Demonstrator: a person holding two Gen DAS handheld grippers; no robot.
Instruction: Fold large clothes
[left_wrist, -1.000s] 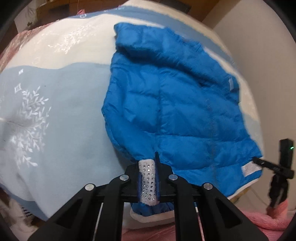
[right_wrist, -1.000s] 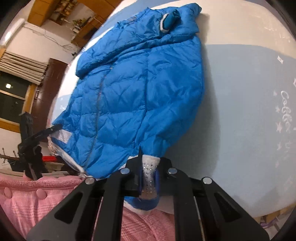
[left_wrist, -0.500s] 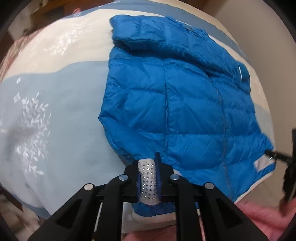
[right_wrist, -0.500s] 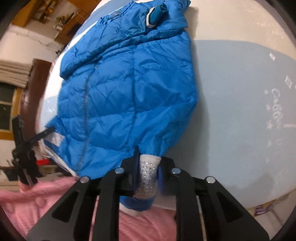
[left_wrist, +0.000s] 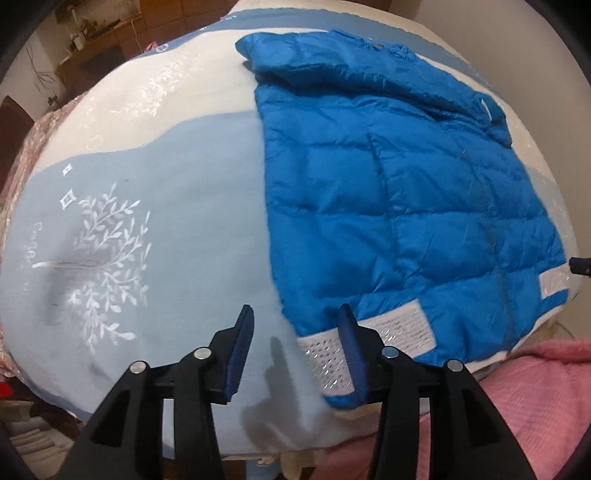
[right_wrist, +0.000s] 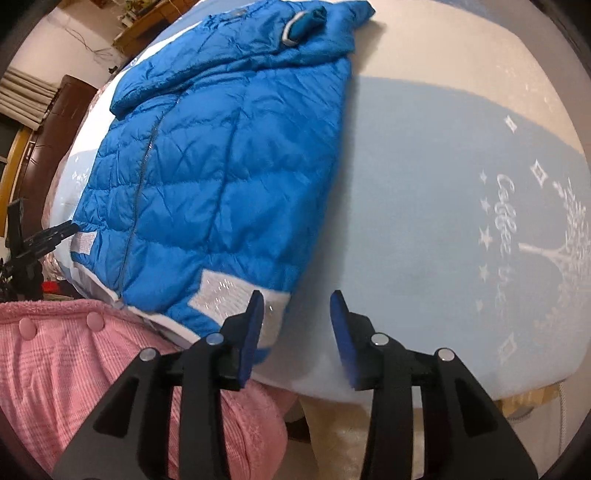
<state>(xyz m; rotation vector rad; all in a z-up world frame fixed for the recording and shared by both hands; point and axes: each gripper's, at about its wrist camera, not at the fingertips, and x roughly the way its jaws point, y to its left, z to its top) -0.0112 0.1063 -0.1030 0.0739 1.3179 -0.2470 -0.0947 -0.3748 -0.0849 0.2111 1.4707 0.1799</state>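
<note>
A pale blue and cream blanket with a white tree print covers the bed, and on it lies a bright blue quilted puffer jacket spread flat, collar toward twelve o'clock and its white reflective hem band toward six. The left gripper hangs over the hem corner at six o'clock, its jaws opening with bare blanket between them. The right gripper sits at the opposite hem corner, jaws also opening, nothing clamped.

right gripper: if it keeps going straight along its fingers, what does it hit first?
Most likely the pale blue blanket. The right gripper points steeply down with its jaws opening and nothing between them; the blue jacket hem lies just beside one finger, so it might brush that. Depth is unclear.
</note>
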